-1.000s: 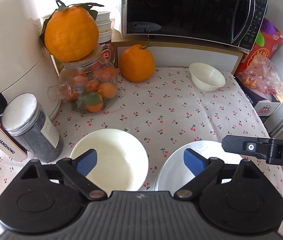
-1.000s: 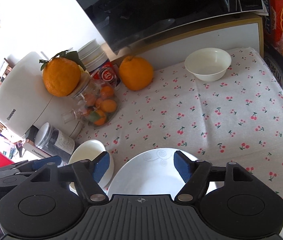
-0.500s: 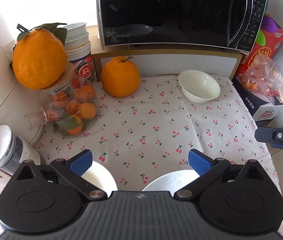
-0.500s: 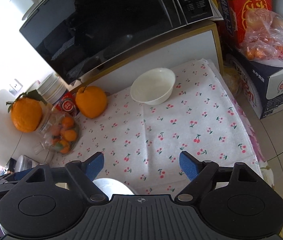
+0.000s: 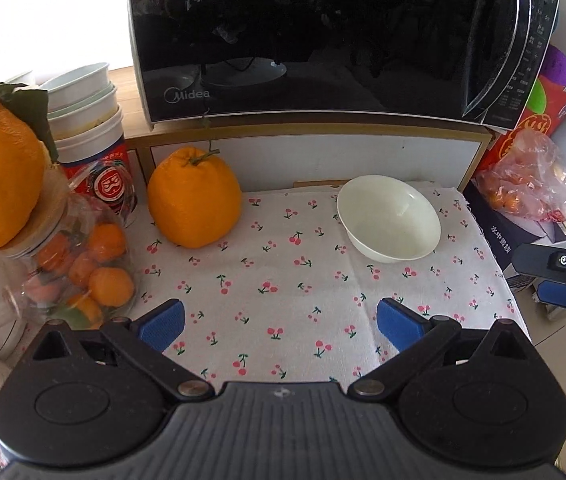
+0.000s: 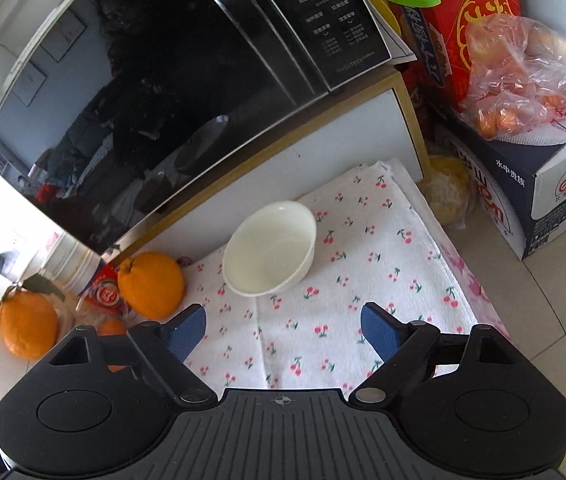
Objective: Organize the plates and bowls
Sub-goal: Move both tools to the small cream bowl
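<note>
One white bowl (image 5: 389,220) stands upright and empty at the far right of the cherry-print cloth (image 5: 283,288), just below the microwave shelf. My left gripper (image 5: 279,326) hovers over the cloth short of the bowl, open, its blue pads wide apart with only cloth between them. My right gripper (image 6: 283,332) is also open and empty, tilted, with the same bowl (image 6: 271,254) ahead of it and slightly left. From the left wrist view the right gripper (image 5: 555,280) shows at the far right edge, beyond the table's side. No plate is in view.
A black microwave (image 5: 323,40) sits on a wooden shelf behind the cloth. A large orange (image 5: 194,202), a glass jar of small oranges (image 5: 79,272) and stacked paper cups (image 5: 87,120) crowd the left. A carton with bagged oranges (image 6: 523,92) stands on the floor at the right.
Both views have slid forward across the cloth toward the far bowl. The near bowl and the plate have dropped out of sight below the grippers. The right gripper rolled and its jaws spread wider.
</note>
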`<state>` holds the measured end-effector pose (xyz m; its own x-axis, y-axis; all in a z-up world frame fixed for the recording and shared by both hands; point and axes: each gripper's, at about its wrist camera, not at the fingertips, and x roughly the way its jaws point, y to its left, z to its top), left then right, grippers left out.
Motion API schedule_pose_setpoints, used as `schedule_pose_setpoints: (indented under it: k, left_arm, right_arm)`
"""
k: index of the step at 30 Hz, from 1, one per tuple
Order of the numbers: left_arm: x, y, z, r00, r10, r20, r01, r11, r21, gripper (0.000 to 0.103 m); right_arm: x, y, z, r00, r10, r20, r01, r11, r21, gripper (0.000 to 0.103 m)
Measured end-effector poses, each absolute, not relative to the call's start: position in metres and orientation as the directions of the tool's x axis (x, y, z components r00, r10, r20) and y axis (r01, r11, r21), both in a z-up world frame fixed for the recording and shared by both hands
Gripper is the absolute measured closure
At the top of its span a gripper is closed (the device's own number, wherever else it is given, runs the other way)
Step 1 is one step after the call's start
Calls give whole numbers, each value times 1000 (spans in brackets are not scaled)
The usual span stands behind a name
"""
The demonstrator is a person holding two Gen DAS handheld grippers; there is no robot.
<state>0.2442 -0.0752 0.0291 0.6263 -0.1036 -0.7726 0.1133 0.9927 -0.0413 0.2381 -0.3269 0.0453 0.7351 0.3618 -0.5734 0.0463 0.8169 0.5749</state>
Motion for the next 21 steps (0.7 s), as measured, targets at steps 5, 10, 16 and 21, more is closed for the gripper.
schedule_pose_setpoints:
  k: [5, 10, 16, 21]
  left_arm:
    - [272, -86, 11, 623, -136, -770, 137, 989, -64, 1]
    - [296, -89, -2, 634, -185, -751, 121, 983, -140, 13]
    - [314, -88, -12, 634, -245, -734, 113, 968, -225, 33]
    - [324, -89, -19, 618, -280, -735, 123, 958, -261, 52]
  right_arm:
    - [258, -334, 21, 748, 424, -511, 23, 753, 658, 16]
    - [284, -334, -1, 745, 438, -503, 44, 720, 693, 16]
    - [307, -331, -18, 765, 461, -450, 55, 649, 759, 16]
    - [321, -325, -31, 770, 436, -466, 96, 642, 761, 18]
